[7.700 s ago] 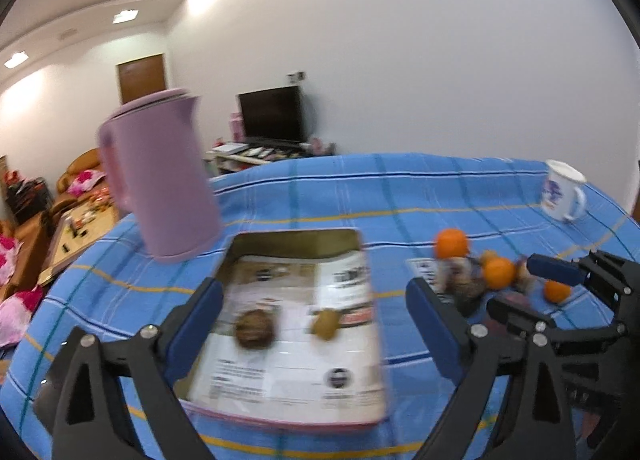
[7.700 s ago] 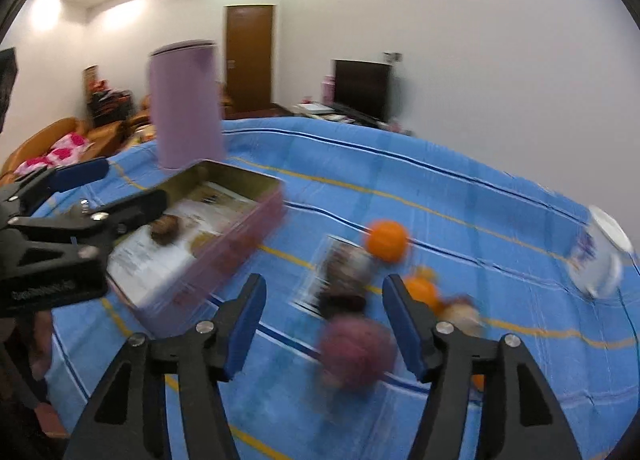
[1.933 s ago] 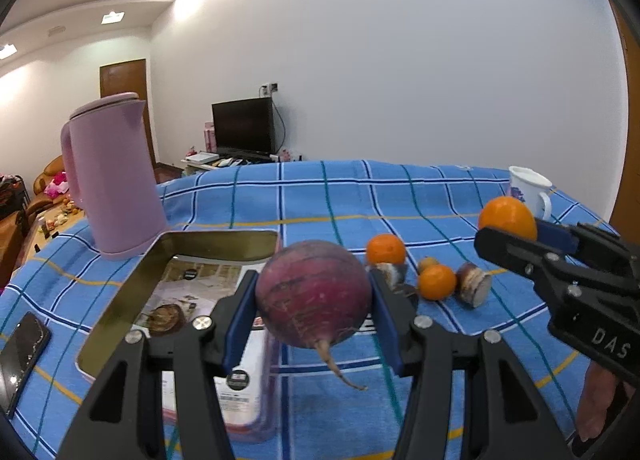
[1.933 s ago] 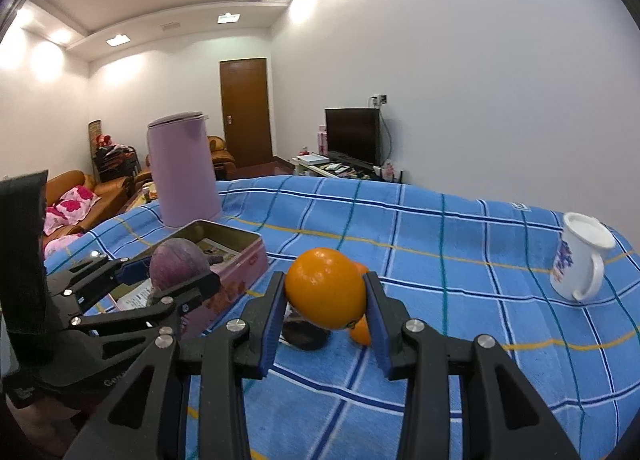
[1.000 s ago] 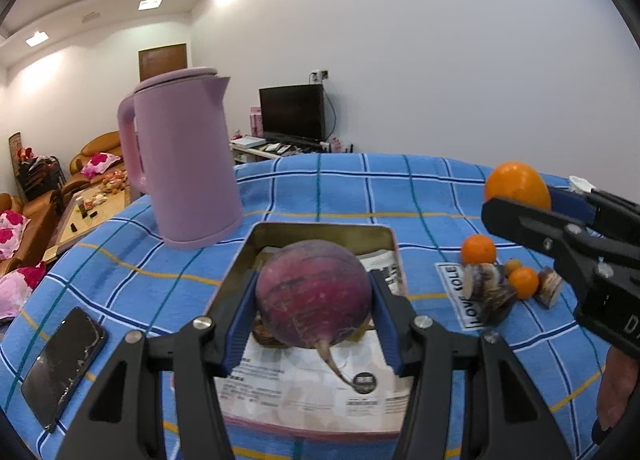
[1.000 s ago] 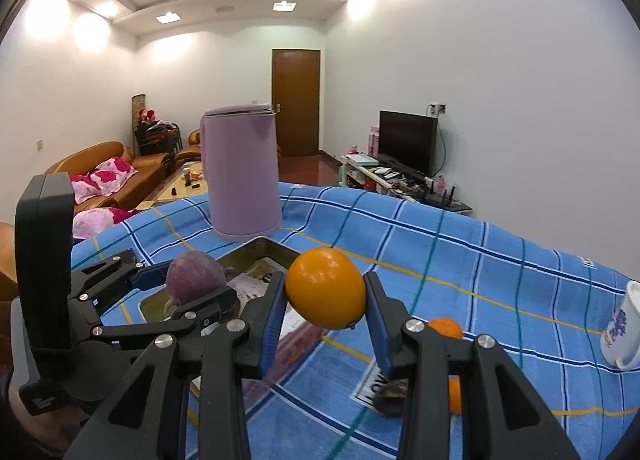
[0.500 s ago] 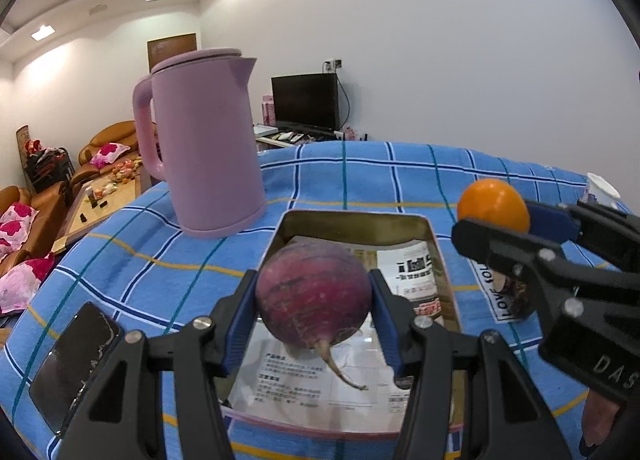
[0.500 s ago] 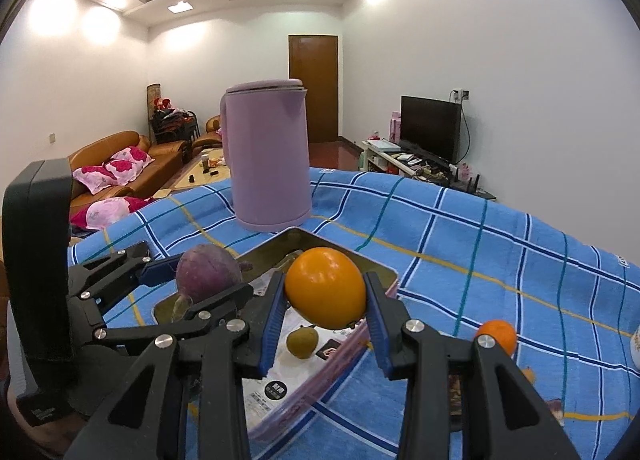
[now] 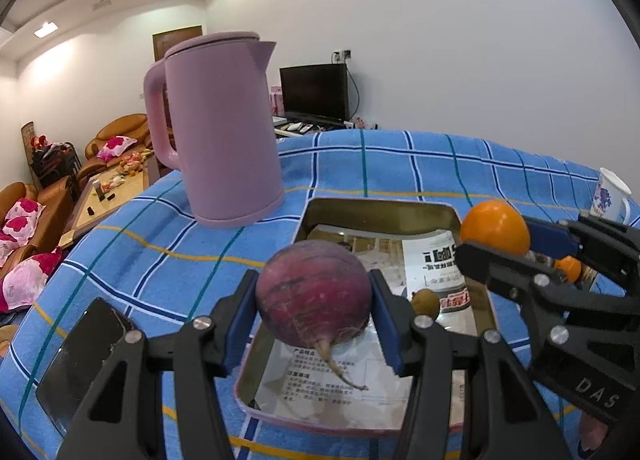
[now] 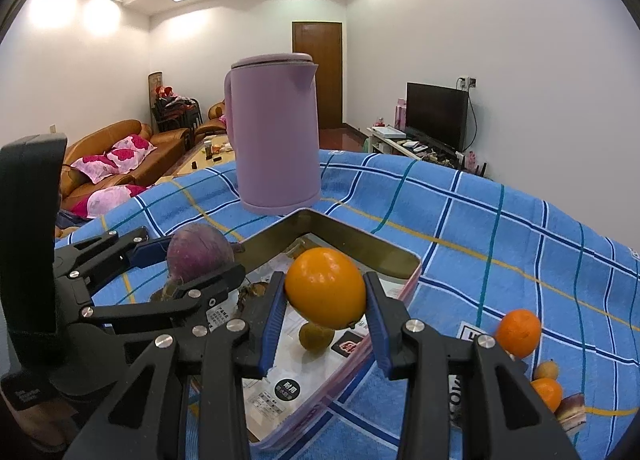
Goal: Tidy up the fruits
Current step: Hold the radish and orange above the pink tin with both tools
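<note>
While a dark flat phone (image 9: 86,356) is shown only at the lower left of the left wrist view, a pile of small oranges and brown fruits (image 10: 536,364) at the right edge is seen clearly only in the right wrist view. A white printed mug (image 9: 612,196) is caught at the right edge of the left view alone. The desk (image 9: 400,164) is covered by a blue checked cloth; brown sofas with pink cushions (image 10: 116,164), a wooden door (image 10: 318,72) and a black television (image 10: 436,116) are seen behind. A tall lilac plastic kettle (image 9: 224,132) stands just behind a shallow rectangular metal tin lined with printed paper (image 9: 380,212). A small brownish-green fruit (image 10: 316,336) lies inside it. The left gripper (image 9: 314,320) is clamped on a round purple root vegetable (image 9: 314,292) above the tin's near end. The right gripper (image 10: 326,308) is clamped on a large orange citrus fruit (image 10: 324,288), held above the tin.
</note>
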Demonstrator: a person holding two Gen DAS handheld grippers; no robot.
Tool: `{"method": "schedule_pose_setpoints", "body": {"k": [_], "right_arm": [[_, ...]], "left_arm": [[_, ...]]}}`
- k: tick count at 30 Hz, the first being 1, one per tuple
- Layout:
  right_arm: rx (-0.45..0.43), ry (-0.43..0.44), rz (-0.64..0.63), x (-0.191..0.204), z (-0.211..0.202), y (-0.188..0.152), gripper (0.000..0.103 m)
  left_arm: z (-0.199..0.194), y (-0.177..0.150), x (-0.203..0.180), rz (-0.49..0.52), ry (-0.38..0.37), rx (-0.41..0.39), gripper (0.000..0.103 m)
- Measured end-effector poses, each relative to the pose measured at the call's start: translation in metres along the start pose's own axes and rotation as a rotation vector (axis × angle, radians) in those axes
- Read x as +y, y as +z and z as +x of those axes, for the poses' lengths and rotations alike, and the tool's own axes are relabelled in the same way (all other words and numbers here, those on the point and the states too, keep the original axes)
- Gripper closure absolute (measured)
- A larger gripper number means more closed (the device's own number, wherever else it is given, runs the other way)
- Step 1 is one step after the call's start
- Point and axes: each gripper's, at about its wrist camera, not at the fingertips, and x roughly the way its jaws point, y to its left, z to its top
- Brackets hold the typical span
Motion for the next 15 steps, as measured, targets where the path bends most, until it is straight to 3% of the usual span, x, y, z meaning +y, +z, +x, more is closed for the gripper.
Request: {"method": "schedule_pose_setpoints", "body": {"k": [15], "right_arm": [[0.033,-0.004,0.008,-0.001,0.012,-0.005,0.063]], "left_arm": [[0.011,-0.006,-0.002,0.027,0.015,0.036,0.048]]}}
